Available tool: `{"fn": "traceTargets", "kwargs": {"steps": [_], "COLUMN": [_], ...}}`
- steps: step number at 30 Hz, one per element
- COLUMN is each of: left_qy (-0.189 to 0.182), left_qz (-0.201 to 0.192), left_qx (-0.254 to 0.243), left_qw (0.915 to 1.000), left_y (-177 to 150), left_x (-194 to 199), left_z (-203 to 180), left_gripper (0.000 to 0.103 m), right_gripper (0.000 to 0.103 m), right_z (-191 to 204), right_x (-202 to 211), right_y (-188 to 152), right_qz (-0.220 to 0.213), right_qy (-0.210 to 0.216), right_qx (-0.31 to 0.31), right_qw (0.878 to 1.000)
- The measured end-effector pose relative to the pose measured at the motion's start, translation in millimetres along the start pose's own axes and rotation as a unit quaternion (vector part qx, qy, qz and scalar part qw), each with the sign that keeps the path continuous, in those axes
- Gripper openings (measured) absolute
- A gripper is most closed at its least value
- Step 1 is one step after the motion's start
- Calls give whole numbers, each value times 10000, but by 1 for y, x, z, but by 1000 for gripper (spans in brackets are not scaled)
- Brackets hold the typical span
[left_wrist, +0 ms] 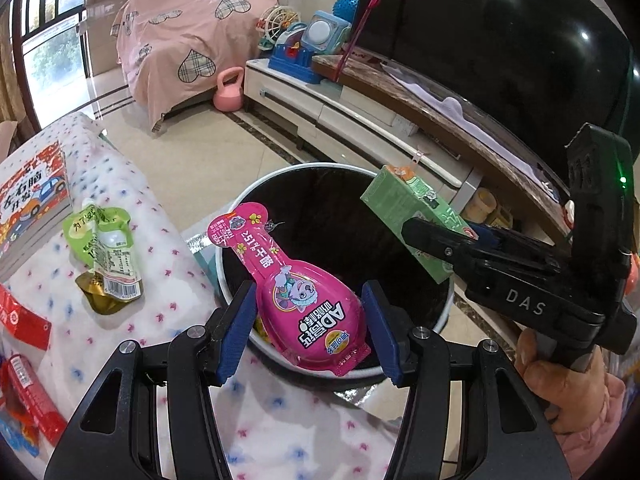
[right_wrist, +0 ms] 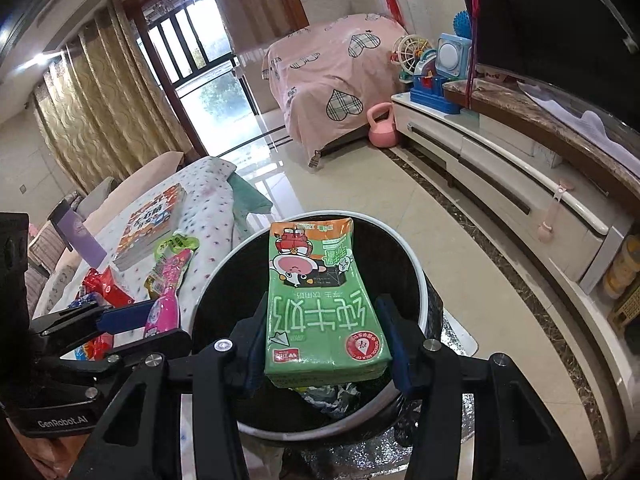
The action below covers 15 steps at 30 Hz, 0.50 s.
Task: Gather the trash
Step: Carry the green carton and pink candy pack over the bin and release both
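Observation:
My left gripper (left_wrist: 310,330) is shut on a pink snack packet (left_wrist: 296,288) and holds it over the near rim of a black trash bin with a white rim (left_wrist: 240,200). My right gripper (right_wrist: 326,346) is shut on a green milk carton (right_wrist: 320,304) and holds it over the bin's opening (right_wrist: 404,244). The carton also shows in the left wrist view (left_wrist: 412,216), with the right gripper (left_wrist: 432,240) at the bin's right side. The pink packet (right_wrist: 168,296) and left gripper (right_wrist: 148,316) show at the left of the right wrist view. Crumpled trash (right_wrist: 336,396) lies inside the bin.
A cloth-covered table (left_wrist: 132,216) left of the bin holds a green drink pouch (left_wrist: 104,256), a book (left_wrist: 32,204) and red wrappers (left_wrist: 28,396). A TV stand (left_wrist: 360,120) with a TV (left_wrist: 500,40) runs along the right. A pink kettlebell (left_wrist: 229,90) sits on the floor.

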<state>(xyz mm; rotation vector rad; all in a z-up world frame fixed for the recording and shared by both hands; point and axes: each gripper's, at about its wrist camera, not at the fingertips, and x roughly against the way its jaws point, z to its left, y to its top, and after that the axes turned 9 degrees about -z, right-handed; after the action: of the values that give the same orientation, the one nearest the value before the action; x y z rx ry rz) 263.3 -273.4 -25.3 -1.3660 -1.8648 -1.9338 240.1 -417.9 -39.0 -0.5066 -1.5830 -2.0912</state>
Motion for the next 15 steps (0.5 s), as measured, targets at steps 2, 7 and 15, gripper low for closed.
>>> {"fn": "traceTargets", "kwargs": {"steps": [2, 7, 15], "left_qy": [-16, -5, -44], "left_qz": [55, 113, -20], "left_qx": [48, 106, 365], "left_qw": [10000, 9999, 9993], "left_y": [1, 0, -12], "left_x": [-4, -7, 11], "left_z": [2, 4, 11], "left_gripper": [55, 71, 80], "right_gripper": [50, 52, 76], "right_z": [-2, -4, -9], "right_x": [-4, -11, -6], "right_y": [1, 3, 1], "right_qz": [17, 45, -49], "right_qy": [5, -11, 40], "right_qx": [-20, -39, -266], "right_qw": [10000, 10000, 9996]}}
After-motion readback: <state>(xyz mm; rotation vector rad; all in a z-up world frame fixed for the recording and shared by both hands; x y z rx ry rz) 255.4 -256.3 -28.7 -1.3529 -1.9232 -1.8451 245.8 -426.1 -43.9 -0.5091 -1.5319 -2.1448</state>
